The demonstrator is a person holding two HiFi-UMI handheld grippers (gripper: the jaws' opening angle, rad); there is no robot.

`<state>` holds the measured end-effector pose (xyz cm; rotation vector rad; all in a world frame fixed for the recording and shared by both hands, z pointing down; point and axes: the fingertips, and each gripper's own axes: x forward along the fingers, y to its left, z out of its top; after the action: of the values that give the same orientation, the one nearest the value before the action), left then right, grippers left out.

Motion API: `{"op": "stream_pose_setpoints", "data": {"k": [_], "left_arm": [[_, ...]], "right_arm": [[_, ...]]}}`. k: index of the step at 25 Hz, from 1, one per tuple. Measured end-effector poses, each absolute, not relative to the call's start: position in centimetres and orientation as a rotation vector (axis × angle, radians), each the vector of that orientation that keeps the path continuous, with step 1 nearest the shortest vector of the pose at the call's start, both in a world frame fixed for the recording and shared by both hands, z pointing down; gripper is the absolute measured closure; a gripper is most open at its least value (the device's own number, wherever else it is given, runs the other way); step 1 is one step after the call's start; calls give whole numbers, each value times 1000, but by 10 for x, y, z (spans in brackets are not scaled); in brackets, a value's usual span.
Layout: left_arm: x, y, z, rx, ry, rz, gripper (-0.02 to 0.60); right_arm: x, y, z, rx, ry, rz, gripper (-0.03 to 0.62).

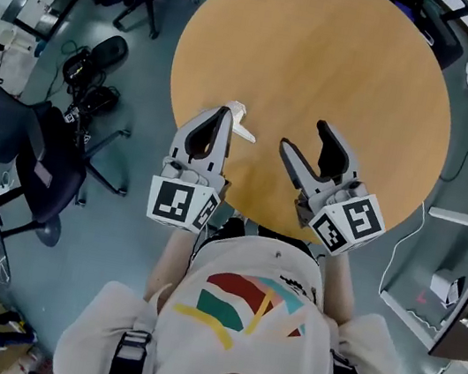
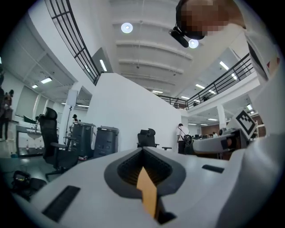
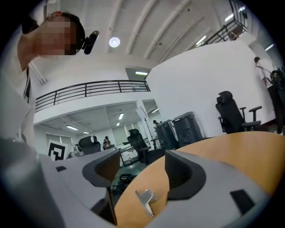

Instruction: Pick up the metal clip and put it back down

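The metal clip lies flat on the round wooden table, close to its near edge. My left gripper is shut with nothing in it, and its tip rests just left of the clip. In the left gripper view the left gripper points up at the room, jaws together. My right gripper stands open to the right of the clip. In the right gripper view the clip lies on the table low between the spread jaws of the right gripper, untouched.
Office chairs and a tangle of cables are on the floor left of the table. A white frame stands at the right. The person's torso is right against the table's near edge.
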<state>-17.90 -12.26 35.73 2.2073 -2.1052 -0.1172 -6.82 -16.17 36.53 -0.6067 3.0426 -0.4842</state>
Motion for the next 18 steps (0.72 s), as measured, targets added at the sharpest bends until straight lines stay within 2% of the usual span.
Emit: {"op": "stream_pose_setpoints", "data": {"k": [5,12,18], "left_arm": [[-233,-110,381,1968,-2227,-94,538],[-290,-104,458,1734,-2272,-142,538],[-310,-74,494,1595,-2297,-202,537]], "right_arm": [[-147,-182,400,-270,3210,-603,299],[-238,-217,539,-76,3440,-833,299],[-278,-190,600,80,3489,-1102,301]]}}
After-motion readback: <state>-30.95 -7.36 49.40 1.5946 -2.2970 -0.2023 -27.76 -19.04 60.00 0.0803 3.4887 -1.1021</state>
